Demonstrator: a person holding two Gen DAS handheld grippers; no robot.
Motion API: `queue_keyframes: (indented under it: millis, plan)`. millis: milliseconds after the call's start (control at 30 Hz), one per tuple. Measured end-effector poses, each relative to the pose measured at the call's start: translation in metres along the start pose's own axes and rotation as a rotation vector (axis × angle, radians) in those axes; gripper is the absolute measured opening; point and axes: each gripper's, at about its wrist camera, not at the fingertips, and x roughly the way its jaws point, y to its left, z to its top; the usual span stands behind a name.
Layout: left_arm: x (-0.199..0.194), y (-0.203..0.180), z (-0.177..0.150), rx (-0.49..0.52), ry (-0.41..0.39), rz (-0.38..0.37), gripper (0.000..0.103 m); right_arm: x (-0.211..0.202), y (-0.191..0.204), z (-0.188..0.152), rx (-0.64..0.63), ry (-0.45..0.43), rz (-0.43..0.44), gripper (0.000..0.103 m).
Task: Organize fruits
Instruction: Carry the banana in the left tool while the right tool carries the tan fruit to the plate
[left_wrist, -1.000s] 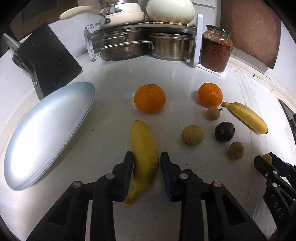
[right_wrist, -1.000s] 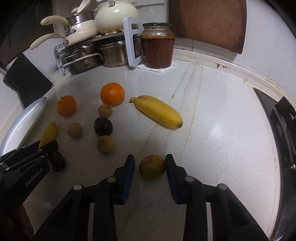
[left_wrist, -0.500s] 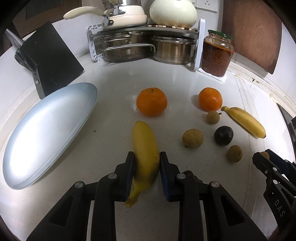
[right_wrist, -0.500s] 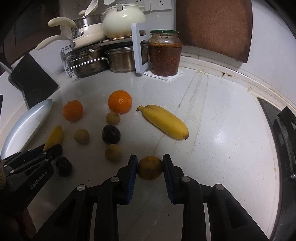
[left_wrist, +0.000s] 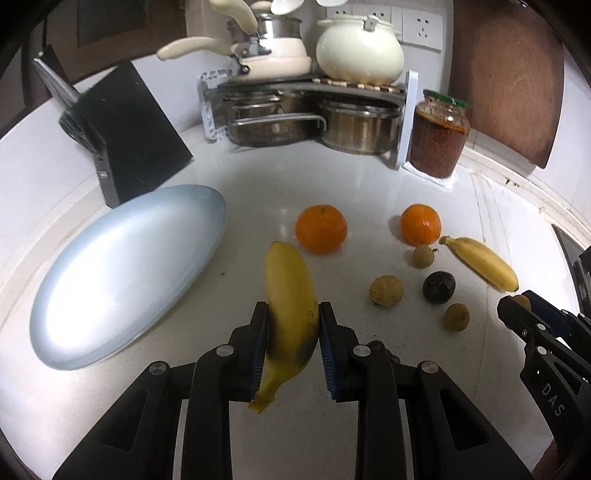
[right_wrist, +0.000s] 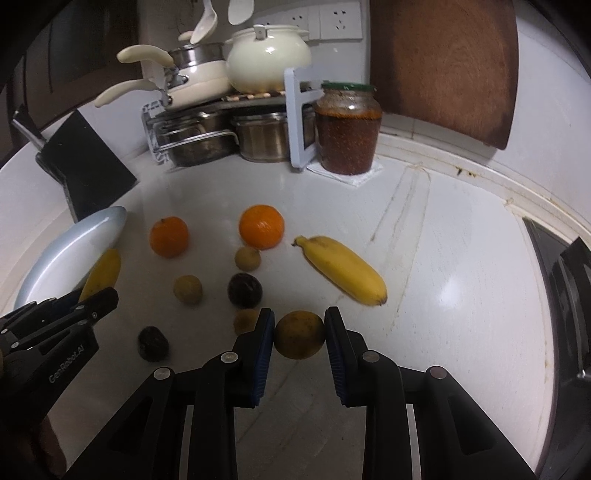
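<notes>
My left gripper is shut on a yellow banana with a dark bruise and holds it above the white counter. My right gripper is shut on a round yellow-brown fruit, also lifted. A pale blue oval plate lies to the left; it also shows in the right wrist view. On the counter lie two oranges, a second banana, a dark purple fruit and three small brown fruits. Another dark fruit lies near the left gripper.
A black knife block stands behind the plate. A rack with steel pots and cream pans fills the back corner. A jar of red paste stands beside it. A wooden board leans on the wall. A dark sink edge is at the right.
Both grippers closed on their fruit and rose: the left lifted the banana, the right lifted the round yellow-brown fruit off the counter.
</notes>
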Motion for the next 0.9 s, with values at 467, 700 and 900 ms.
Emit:
queue_keyframes:
  millis: [467, 700, 900]
  plan:
    - [-0.055, 0.013, 0.000, -0.091, -0.080, 0.073, 0.027, -0.031, 0.011, 0.018, -0.078, -0.089, 0.117, 0.029]
    - [-0.082, 0.023, -0.005, -0.144, -0.115, 0.149, 0.027, -0.042, 0.024, 0.024, -0.132, -0.113, 0.209, 0.029]
    - [-0.100, 0.032, -0.012, -0.178, -0.135, 0.187, 0.027, -0.050, 0.035, 0.026, -0.158, -0.137, 0.268, 0.029]
